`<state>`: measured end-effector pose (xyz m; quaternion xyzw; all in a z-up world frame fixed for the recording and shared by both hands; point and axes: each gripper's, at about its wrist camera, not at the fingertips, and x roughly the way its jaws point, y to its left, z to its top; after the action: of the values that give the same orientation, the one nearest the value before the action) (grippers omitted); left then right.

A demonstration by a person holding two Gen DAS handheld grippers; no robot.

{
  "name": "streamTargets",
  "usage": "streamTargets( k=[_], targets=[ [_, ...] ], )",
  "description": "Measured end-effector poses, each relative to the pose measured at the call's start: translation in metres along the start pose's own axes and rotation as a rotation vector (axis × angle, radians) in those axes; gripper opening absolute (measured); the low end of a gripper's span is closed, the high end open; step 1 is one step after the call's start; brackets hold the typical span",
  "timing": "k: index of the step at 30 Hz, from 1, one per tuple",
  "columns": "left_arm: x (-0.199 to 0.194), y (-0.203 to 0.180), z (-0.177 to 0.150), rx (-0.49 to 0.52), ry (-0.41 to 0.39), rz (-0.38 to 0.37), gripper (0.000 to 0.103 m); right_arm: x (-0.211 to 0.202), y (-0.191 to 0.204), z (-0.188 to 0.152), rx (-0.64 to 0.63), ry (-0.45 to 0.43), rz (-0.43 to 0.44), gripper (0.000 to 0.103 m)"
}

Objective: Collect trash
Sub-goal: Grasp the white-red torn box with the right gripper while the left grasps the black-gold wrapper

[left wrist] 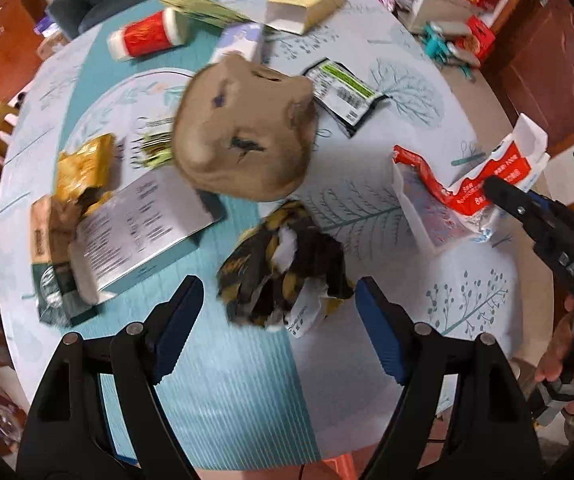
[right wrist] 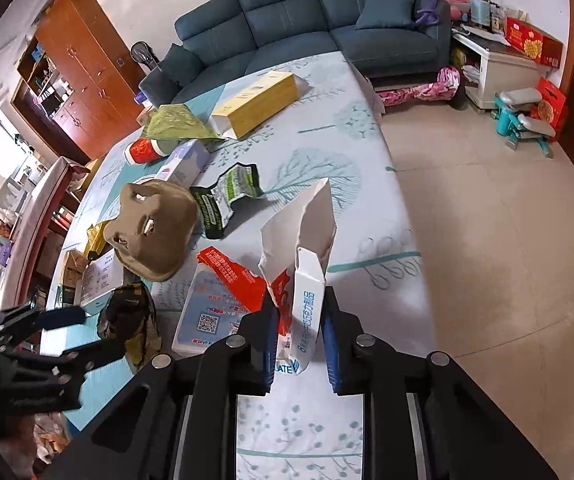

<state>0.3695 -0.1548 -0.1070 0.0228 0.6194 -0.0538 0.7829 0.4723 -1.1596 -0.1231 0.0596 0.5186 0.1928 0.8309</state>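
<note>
The torn white-and-red carton stands clamped between the pads of the right gripper, near the table edge; its jaws are drawn together on it. The crumpled black-and-yellow wrapper lies just ahead of the left gripper, whose jaws stand wide apart, holding nothing. The table carries a pale cloth printed with teal trees; beyond it are a tiled floor, a blue sofa and wooden cabinets. Ahead of the left gripper sits a brown bag. Beyond that lie a red cup, a yellow box and a black-and-green pouch. Left of the gripper lies a grey box.
</note>
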Motion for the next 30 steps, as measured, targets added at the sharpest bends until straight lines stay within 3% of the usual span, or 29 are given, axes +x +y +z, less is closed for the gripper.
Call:
streamTargets(
  k=[3,9,12,14,19,23,30],
  targets=[
    [0.01,-0.005,0.008,0.0,0.024,-0.028,0.076,-0.004,-0.003,-0.005,-0.004,0.004,0.014,0.019],
    [0.015,-0.01,0.019,-0.003,0.011,-0.007,0.077,-0.01,0.0,-0.019,-0.011,0.01,0.031,0.019],
    [0.01,-0.009,0.018,-0.007,-0.012,-0.001,0.066,-0.015,0.002,-0.027,-0.012,0.011,0.037,0.019],
    [0.002,-0.008,0.016,-0.009,-0.044,0.008,0.05,-0.017,0.004,-0.031,-0.011,0.013,0.041,0.019],
    [-0.005,-0.001,0.01,-0.028,-0.057,-0.006,0.038,-0.022,0.01,-0.04,0.002,0.015,0.046,0.019],
    [-0.008,0.003,0.004,-0.039,-0.05,-0.029,0.037,-0.027,0.015,-0.045,0.016,0.009,0.046,0.019],
    [-0.003,-0.002,0.005,-0.018,-0.029,-0.039,0.054,-0.029,0.022,-0.048,0.01,0.013,0.046,0.019]
  ],
)
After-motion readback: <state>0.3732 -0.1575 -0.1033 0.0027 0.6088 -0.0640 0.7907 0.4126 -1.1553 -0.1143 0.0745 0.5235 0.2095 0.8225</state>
